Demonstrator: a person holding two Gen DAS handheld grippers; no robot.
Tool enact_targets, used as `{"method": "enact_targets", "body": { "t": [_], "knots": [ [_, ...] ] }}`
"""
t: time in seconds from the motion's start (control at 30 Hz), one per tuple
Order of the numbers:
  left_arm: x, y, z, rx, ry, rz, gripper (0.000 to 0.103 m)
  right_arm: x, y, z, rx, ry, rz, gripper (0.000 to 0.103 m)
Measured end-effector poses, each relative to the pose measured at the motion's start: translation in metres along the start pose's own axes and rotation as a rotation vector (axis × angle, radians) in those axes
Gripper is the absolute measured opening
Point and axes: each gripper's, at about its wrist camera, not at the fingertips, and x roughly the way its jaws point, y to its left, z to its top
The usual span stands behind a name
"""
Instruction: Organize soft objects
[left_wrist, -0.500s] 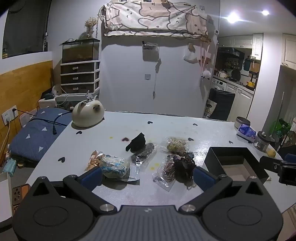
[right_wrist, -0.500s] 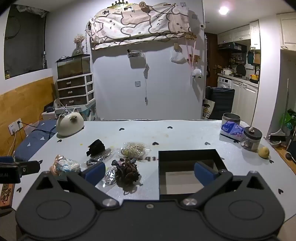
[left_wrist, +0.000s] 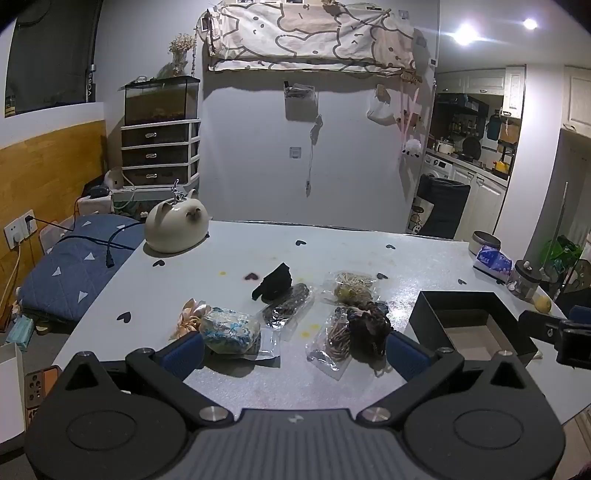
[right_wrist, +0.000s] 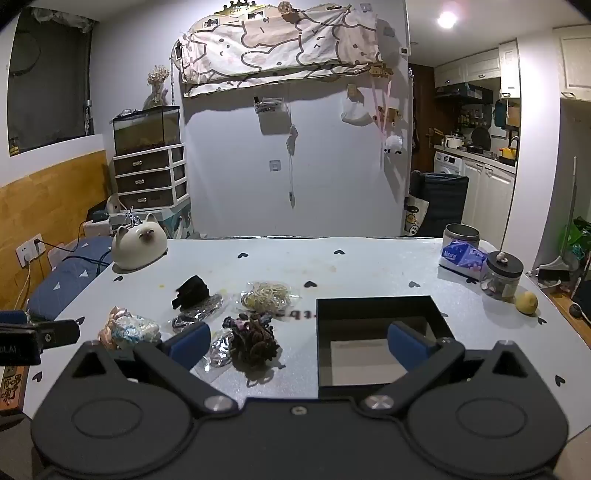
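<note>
Covering table (left_wrist: 369, 258): heart-print sheet; drawers (left_wrist: 159, 155), kitchen (left_wrist: 476, 147) behind.

cat pot (left_wrist: 175, 229) far-L | tissue pk (right_wrist: 463, 258), jar (right_wrist: 503, 275), lemon (right_wrist: 526, 302) R edge

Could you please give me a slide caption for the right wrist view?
Open right gripper hovers before dark scrunchies and an empty black box on the table.
</note>
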Motion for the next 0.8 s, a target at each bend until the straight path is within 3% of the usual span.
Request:
{"method": "enact_targets", "body": {
  "t": [0.8],
  "knots": [
    [0.0002, 0.0000, -0.0001, 0.001, 0.002, 0.001, 0.103, 0.0018, -0.0016, -0.0044, 0.008, 0.007, -0.003, 0.103]
  ]
}}
